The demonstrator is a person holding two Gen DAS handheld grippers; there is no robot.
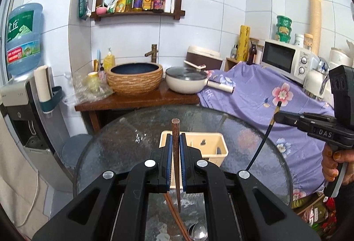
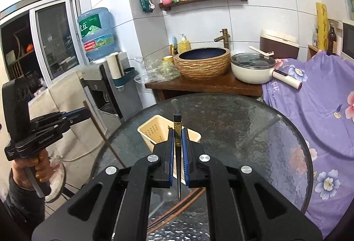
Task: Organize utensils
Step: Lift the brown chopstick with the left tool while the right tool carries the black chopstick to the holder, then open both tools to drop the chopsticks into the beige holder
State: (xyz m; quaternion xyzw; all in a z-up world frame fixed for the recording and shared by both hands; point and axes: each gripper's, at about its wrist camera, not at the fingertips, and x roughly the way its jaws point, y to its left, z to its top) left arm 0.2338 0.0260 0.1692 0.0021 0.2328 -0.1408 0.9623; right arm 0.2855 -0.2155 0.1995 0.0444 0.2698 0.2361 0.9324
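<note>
Chopsticks are in both grips: the left gripper (image 1: 176,146) is clamped on a brown chopstick (image 1: 176,141) and the right gripper (image 2: 177,141) on a black chopstick (image 2: 177,130), each pinched below its thick end with the thin tip hanging free above the glass table (image 1: 254,130). More chopsticks (image 1: 174,214) and a spoon (image 1: 199,232) lie at the table's near edge, and farther in, toward its middle, stands the cream holder (image 1: 218,146). Each stick looks light, stiff and smooth, so it may pivot or slip unless held at the squarer thick part.
</note>
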